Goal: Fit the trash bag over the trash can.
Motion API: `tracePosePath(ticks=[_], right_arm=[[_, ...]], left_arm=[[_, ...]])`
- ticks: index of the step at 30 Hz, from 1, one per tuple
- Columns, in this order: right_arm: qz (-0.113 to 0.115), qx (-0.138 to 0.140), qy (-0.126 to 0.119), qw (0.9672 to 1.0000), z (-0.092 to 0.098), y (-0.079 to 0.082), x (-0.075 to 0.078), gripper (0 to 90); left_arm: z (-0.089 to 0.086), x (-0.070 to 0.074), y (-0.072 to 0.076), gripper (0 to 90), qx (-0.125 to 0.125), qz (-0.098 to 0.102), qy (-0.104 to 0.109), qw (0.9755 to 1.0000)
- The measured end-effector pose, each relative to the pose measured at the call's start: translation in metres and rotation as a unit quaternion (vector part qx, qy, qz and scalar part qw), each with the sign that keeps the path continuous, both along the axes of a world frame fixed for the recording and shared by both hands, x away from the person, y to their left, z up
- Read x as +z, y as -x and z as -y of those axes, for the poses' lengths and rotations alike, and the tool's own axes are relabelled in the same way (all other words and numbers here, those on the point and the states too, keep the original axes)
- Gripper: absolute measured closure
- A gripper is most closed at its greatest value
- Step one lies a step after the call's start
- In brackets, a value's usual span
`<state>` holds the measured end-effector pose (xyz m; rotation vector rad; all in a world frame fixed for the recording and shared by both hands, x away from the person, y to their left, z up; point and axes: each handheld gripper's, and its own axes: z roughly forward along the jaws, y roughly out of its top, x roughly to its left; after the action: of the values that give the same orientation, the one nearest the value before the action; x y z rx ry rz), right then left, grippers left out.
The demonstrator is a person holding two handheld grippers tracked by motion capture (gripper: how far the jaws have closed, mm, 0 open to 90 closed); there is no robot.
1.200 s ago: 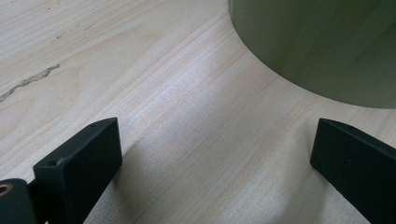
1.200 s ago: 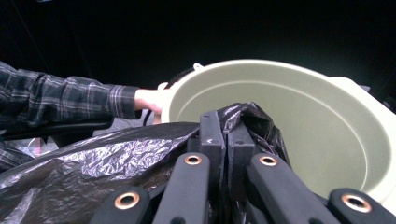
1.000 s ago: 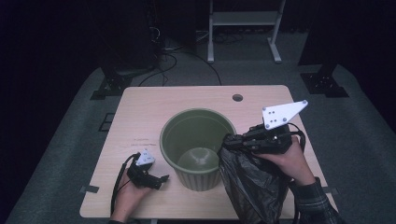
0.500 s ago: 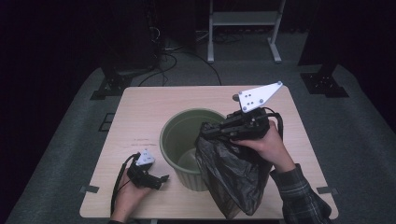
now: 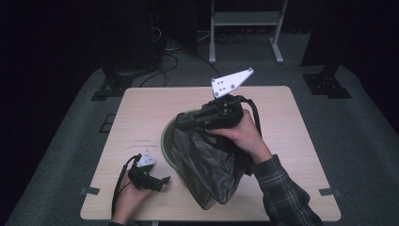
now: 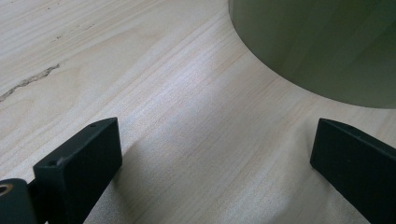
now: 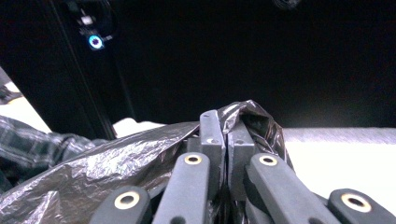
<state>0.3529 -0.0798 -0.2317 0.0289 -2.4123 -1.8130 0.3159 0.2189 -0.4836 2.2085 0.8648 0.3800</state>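
Observation:
A black plastic bag (image 5: 207, 165) hangs in front of and over a green round bin (image 5: 165, 141) on the wooden table (image 5: 141, 117). My right gripper (image 5: 181, 121) is shut on the bag's top edge and holds it up above the bin. In the right gripper view the jaws are pressed together with crinkled bag (image 7: 116, 158) film pinched between them at the right gripper (image 7: 226, 123) tips. My left gripper (image 5: 162, 181) rests on the table near the front left, open, with nothing between its jaws. The bin wall (image 6: 317, 46) stands just beyond the left gripper (image 6: 215, 158).
The table's front edge runs just below my left hand (image 5: 129, 202). A pale metal stand (image 5: 244, 28) and cables (image 5: 164, 52) lie on the floor behind the table. Bare wood (image 5: 291, 132) stretches to the right of the bin.
My right gripper has carried the bag leftward and slightly upward, from the bin's right side to over its opening. The left gripper has stayed put.

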Motion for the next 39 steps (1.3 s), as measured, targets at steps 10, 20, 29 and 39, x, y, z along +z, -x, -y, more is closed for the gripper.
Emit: tracePosePath(ticks=[10, 20, 29, 39], right_arm=[[-0.012, 0.034, -0.010, 0.9993, -0.046, -0.012, 0.005, 88.4], [-0.020, 0.051, -0.010, 0.9984, -0.081, -0.022, 0.008, 88.3], [-0.023, 0.047, -0.006, 0.9986, -0.079, -0.020, 0.003, 88.1], [-0.035, 0.006, 0.031, 0.9989, -0.028, -0.015, -0.022, 87.0]], left_arm=[[0.000, 0.000, 0.000, 0.7, 0.000, 0.000, 0.000, 1.0000], [0.000, 0.000, 0.000, 0.7, -0.001, -0.001, 0.000, 1.0000], [0.000, 0.000, 0.000, 0.7, -0.002, -0.001, -0.001, 1.0000], [0.000, 0.000, 0.000, 0.7, -0.002, 0.000, 0.000, 1.0000]])
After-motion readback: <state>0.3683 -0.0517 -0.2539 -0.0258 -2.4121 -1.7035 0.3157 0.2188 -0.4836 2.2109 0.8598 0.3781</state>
